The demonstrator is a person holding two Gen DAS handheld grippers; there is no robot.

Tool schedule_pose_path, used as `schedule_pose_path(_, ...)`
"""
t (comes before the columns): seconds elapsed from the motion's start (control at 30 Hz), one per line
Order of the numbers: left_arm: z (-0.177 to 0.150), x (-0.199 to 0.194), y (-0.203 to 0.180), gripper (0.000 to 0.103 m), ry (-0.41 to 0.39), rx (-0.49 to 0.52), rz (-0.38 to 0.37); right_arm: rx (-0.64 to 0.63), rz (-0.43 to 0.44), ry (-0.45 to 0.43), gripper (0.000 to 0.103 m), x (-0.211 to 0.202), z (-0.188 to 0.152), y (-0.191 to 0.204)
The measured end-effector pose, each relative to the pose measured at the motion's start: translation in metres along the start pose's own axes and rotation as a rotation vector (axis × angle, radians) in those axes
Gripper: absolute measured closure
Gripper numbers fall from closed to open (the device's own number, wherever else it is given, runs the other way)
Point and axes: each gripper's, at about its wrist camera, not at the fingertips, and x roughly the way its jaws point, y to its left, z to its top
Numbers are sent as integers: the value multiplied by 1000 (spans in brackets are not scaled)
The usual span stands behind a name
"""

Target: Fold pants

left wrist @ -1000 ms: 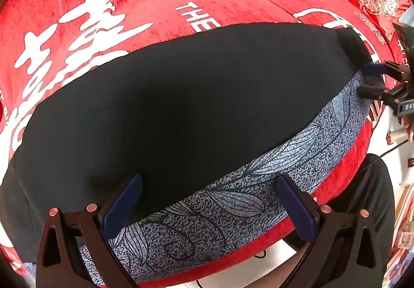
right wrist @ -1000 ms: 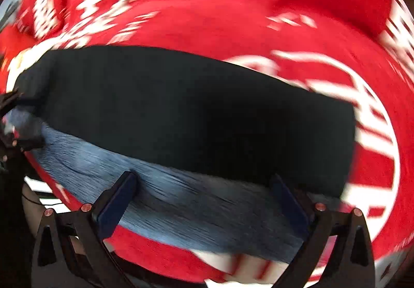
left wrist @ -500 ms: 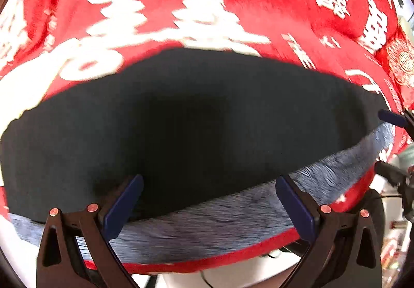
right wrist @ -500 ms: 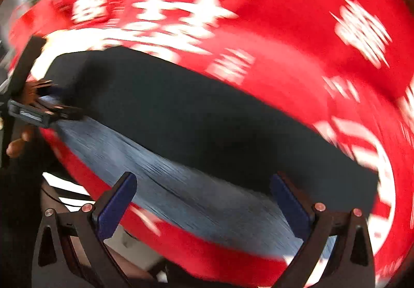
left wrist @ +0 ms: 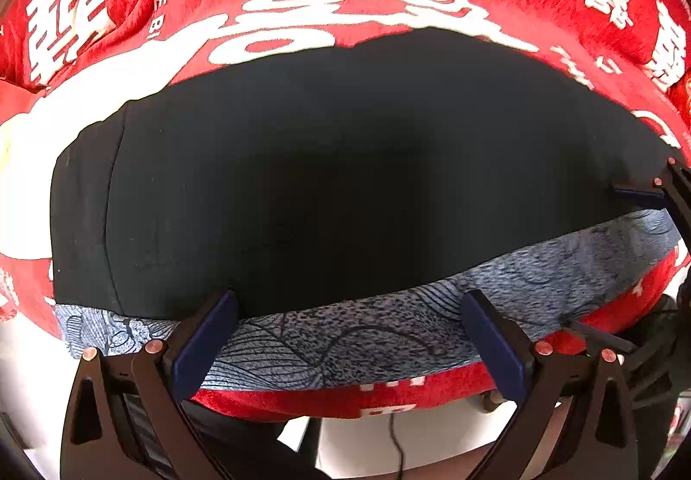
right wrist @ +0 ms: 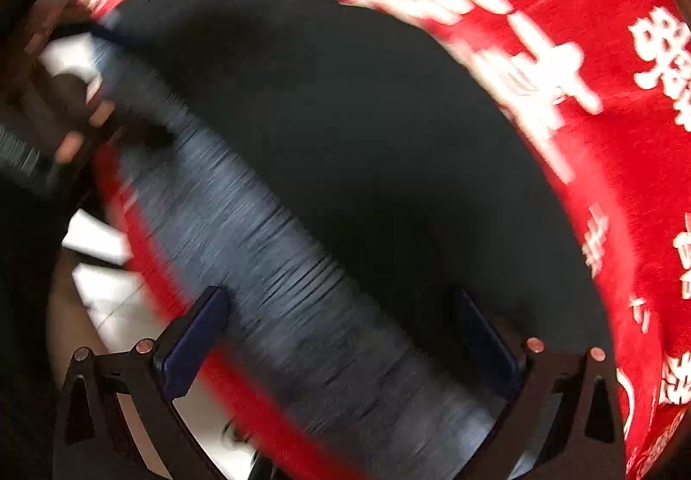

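The dark, nearly black fabric pants (left wrist: 337,178) lie spread flat as a broad panel on a red plush cover printed with large white characters (left wrist: 345,1). The surface under the cover could be a bed or a tabletop; the pictures do not settle it. Along the near edge of the pants a grey-blue strip of cloth with a leaf-line print (left wrist: 388,333) shows from beneath the dark panel. It may be a lining or a turned layer of the same garment, or a separate cloth below.

The left gripper (left wrist: 345,337) hangs over this near edge with its jaws spread wide and nothing between them. The patterned strip sits in the gap between the two blue pads, and the dark panel begins just beyond the tips. That stance suits a reach down onto the hem.

The right gripper (right wrist: 341,346) is likewise wide apart and empty. In its badly smeared view the strip and the dark cloth run diagonally through the gap. In the left wrist view one of its blue pads appears at the far right corner of the pants.

With a tool at either end of the near edge, the likely aim is to pinch both corners together, so the panel can be lifted evenly and folded over.
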Motion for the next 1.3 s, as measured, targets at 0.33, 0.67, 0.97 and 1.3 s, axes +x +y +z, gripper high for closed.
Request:
schedule_pose_path(0.33,-3,5,-10,0,-31,21,-20,493,84,-138,0,-30,70,-118)
schedule_pose_path(0.67,-13,-9,26,0,-37,-101,-95,442,22,-44,0,18,113,-88)
schedule_pose_path(0.97,-17,-18,12,0,-51,-168,-94,376,16,-130,0,-41,40,-57)
schedule_pose_path(1.3,16,-23,-126,0,-4,104,-182,901,-89,-201,0,-104,-163,-131)
